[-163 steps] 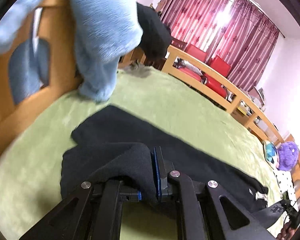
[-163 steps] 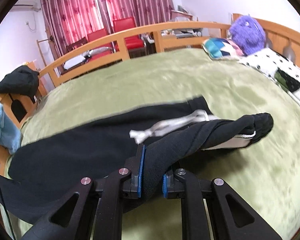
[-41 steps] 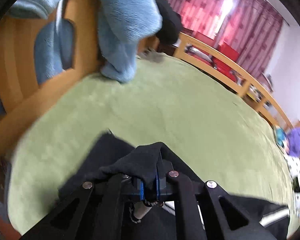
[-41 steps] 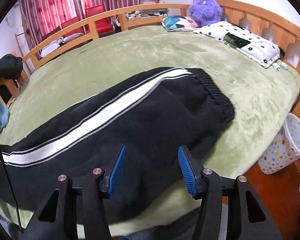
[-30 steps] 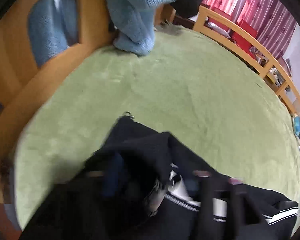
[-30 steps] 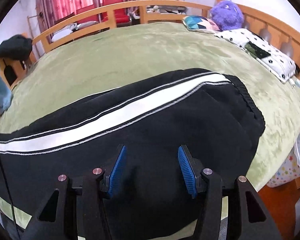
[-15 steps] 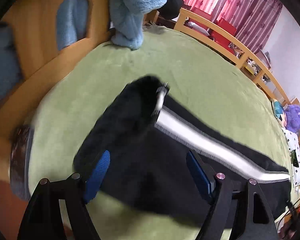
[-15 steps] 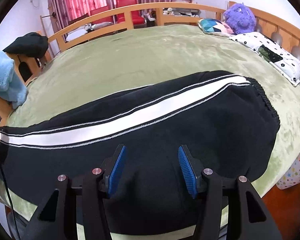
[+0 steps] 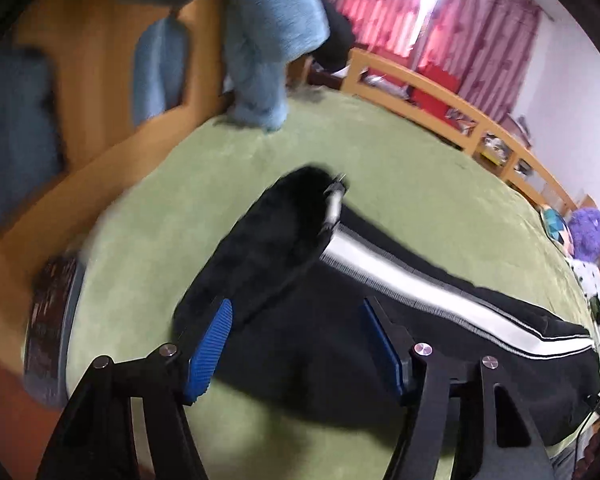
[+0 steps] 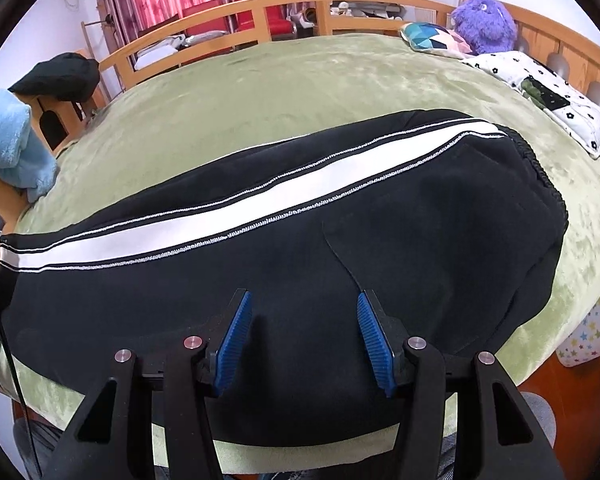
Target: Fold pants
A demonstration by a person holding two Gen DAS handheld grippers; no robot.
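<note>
Black pants (image 10: 300,248) with a white side stripe (image 10: 236,208) lie folded lengthwise across the near part of the green bed (image 10: 300,80), waistband at the right. In the left wrist view the pants (image 9: 300,344) show their leg end (image 9: 304,192), which looks bunched and blurred. My left gripper (image 9: 296,344) is open and empty, above the leg end. My right gripper (image 10: 302,340) is open and empty, above the pants near the seat.
A wooden bed rail (image 10: 260,12) runs round the far side. A blue fluffy garment (image 9: 268,40) hangs at the left end. A purple plush toy (image 10: 484,20), a patterned pillow (image 10: 432,38) and a spotted pillow (image 10: 548,92) lie at the right. A starred bin (image 10: 588,340) stands beside the bed.
Both grippers have let go of the pants and opened, the right one first. The pants now lie flat in a lengthwise fold. The left gripper has pulled back from the leg end.
</note>
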